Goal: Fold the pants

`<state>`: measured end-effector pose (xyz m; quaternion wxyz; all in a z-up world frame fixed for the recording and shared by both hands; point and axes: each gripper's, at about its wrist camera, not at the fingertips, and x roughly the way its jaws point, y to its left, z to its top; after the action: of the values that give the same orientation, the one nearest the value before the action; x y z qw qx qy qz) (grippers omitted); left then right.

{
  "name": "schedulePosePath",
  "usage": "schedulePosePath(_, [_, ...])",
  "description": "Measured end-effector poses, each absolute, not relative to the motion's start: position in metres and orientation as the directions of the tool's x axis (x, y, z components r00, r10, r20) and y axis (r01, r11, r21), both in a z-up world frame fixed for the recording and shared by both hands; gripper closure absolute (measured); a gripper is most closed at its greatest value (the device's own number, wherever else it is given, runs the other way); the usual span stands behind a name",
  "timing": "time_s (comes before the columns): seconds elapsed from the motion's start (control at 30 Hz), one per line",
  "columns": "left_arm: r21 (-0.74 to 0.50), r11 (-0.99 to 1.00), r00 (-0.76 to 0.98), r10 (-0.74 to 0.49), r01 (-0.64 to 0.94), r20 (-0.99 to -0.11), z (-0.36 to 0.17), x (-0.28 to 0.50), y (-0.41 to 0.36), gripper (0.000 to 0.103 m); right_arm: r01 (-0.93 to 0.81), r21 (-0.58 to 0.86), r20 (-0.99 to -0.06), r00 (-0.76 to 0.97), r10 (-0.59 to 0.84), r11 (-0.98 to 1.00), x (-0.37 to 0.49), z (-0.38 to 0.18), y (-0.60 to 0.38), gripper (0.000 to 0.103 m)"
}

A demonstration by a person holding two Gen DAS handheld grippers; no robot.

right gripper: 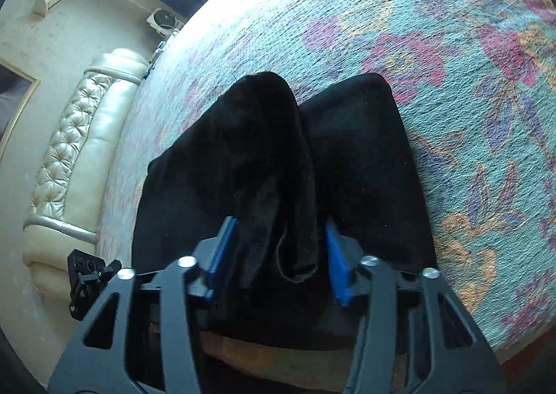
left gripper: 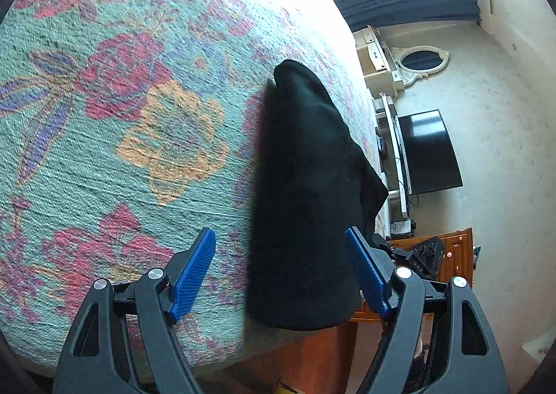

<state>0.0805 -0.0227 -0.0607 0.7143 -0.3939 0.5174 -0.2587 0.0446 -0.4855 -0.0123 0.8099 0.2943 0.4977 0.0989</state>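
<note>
Your right gripper [right gripper: 278,255] has its blue fingers set around a raised ridge of the black pants [right gripper: 365,157], though whether they truly pinch the cloth is hard to tell. Your left gripper [left gripper: 281,272] is spread wide and holds nothing, poised beside the garment. The pants lie near the edge of a floral bedspread [left gripper: 104,150], both legs side by side. Folding seems barely begun; every fold appears left to make.

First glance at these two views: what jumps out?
The black pants on the floral bedspread, near its edge. A raised fold of them sits between the blue pads of the right hand-held gripper; the left hand-held gripper is open beside the cloth.
</note>
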Motion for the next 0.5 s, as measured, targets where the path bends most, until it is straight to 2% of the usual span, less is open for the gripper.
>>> schedulePosePath(0.03, [-0.834,0.549,0.323,-0.783,-0.043,-0.532,-0.063,0.080,-0.025,0.028,0.114,0.593,-0.742,0.463,0.486,0.797,0.046,-0.014,-0.482,0.090])
schedulePosePath(0.3, [-0.851,0.525,0.308,-0.808,-0.012,-0.503,-0.055,0.080,-0.037,0.026,0.052,0.513,-0.728,0.554,0.403,0.857,0.026,0.030,-0.493,0.094])
schedulePosePath(0.5, [-0.852,0.523,0.284,-0.818,0.009,-0.499,-0.056,0.082,-0.054,0.024,0.165,0.538,-0.748,0.546,0.378,0.826,0.011,-0.001,-0.537,0.094])
